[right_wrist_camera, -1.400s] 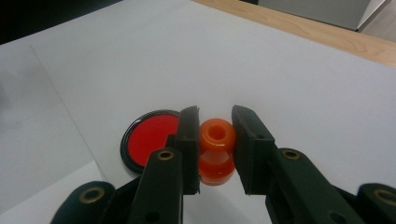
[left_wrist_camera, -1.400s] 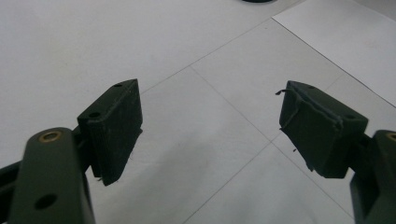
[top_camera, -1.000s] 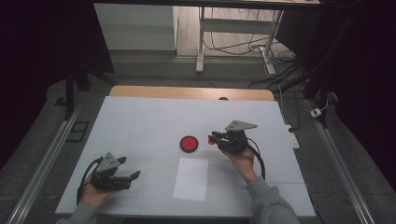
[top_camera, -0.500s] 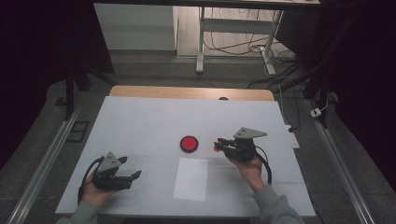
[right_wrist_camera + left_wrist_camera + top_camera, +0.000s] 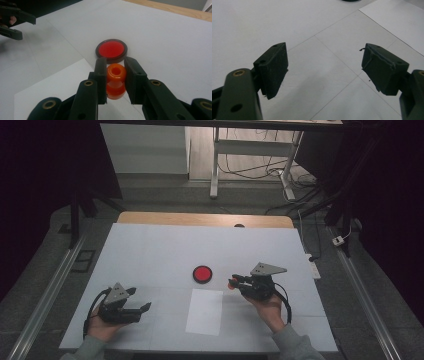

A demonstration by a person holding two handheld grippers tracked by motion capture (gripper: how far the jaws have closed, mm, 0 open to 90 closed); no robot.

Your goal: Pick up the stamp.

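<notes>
My right gripper [image 5: 115, 68] is shut on a small orange spool-shaped piece [image 5: 115, 81] with a hole in its top. In the high view that gripper [image 5: 233, 282] hovers right of centre with the orange piece [image 5: 233, 284] at its tip. Just beyond it lies a red disc in a dark rim [image 5: 111, 50], which sits mid-table in the high view [image 5: 202, 274]. My left gripper [image 5: 144, 307] rests at the near left, open, and its own view shows the jaws [image 5: 324, 67] wide apart over bare table.
A white sheet of paper [image 5: 205, 311] lies near the front edge between the two hands. The white table top [image 5: 165, 245] ends in a wooden strip [image 5: 200, 219] at the back. Metal rails [image 5: 50, 290] run along both sides.
My right gripper has drifted to the right and toward the near edge, away from the red disc, still holding the orange piece. The left hand has stayed put.
</notes>
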